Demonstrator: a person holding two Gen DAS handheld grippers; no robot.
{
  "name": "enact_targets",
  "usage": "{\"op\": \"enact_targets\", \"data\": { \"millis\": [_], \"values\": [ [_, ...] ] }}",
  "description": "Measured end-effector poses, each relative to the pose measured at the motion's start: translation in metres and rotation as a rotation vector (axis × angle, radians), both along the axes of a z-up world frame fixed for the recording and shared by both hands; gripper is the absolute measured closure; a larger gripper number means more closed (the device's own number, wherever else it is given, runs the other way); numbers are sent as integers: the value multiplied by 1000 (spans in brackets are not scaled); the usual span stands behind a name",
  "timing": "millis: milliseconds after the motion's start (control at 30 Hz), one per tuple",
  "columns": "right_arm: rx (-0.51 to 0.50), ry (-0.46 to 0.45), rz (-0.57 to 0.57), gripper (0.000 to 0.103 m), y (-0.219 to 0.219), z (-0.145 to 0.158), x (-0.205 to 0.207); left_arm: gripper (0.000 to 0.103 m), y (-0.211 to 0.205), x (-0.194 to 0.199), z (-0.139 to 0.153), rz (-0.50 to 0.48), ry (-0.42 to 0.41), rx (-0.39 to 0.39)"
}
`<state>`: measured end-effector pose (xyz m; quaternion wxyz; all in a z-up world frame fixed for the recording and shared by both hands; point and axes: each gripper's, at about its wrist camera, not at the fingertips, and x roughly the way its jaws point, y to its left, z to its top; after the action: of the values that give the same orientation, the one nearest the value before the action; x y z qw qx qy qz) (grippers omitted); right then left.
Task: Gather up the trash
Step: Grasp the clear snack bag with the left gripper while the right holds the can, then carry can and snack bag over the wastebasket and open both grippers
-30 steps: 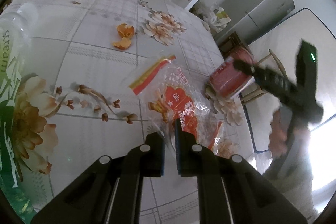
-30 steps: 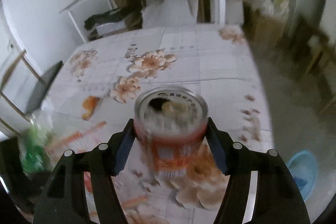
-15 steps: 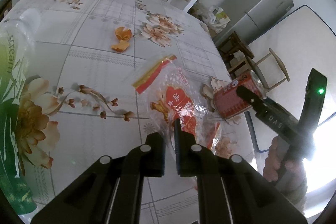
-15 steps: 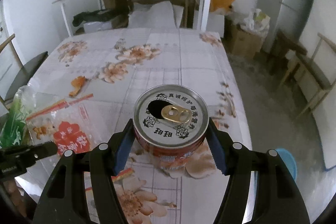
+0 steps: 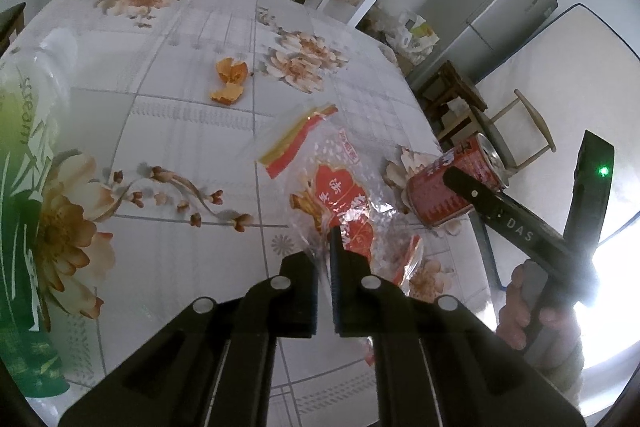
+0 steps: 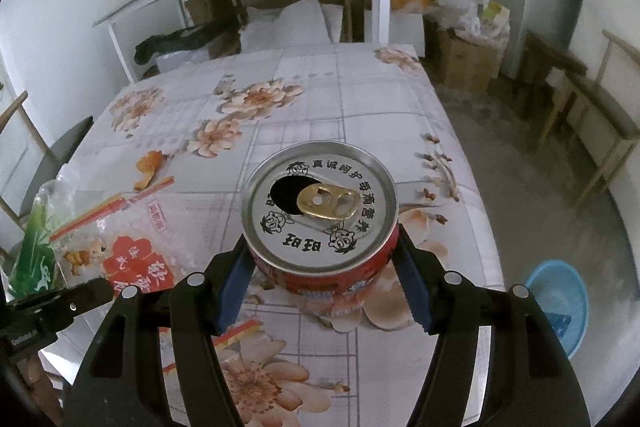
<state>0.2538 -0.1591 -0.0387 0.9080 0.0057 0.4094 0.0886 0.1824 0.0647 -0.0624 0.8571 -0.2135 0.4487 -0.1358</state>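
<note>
Red aluminium drink can (image 6: 322, 227) with its silver top and gold pull tab sits clamped between the blue pads (image 6: 234, 291) of my right claw (image 6: 320, 291), which is closed on its sides. A second ago this can was a blur in mid-swing; now it reads sharp and steady, and it has tipped so its opened mouth faces back along my fingers. I take that to mean the pick-up is over and the carry can begin.

My left claw (image 5: 325, 287) is drawn narrow, nipping the near edge of the crinkly clear plastic snack bag with red printing (image 5: 344, 199). That grip has not shifted, and the bag lies just left of the can on the flowered tablecloth (image 5: 168, 131).

Beyond the bag from the can, farther up the cloth, lie the curled orange peel pieces (image 5: 229, 81), untouched. Left of the bag, well away from the can, stands a green-labelled clear plastic bottle (image 5: 28, 187). Right of the can and down on the floor sits a round blue plastic basin (image 6: 560, 303), which I judge a likely drop spot, though I cannot be sure
</note>
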Motion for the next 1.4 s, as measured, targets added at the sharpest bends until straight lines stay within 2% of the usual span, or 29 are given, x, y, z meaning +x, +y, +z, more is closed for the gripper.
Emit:
{"op": "enact_targets", "data": {
  "millis": [500,1400],
  "values": [
    [59,-26,-76,41,-23,13,-19,101,-2,-6,19,-4,-67,-4],
    [170,-114,-139,41,-54,39,-56,101,-12,-29,63,-38,-167,-28]
  ]
}}
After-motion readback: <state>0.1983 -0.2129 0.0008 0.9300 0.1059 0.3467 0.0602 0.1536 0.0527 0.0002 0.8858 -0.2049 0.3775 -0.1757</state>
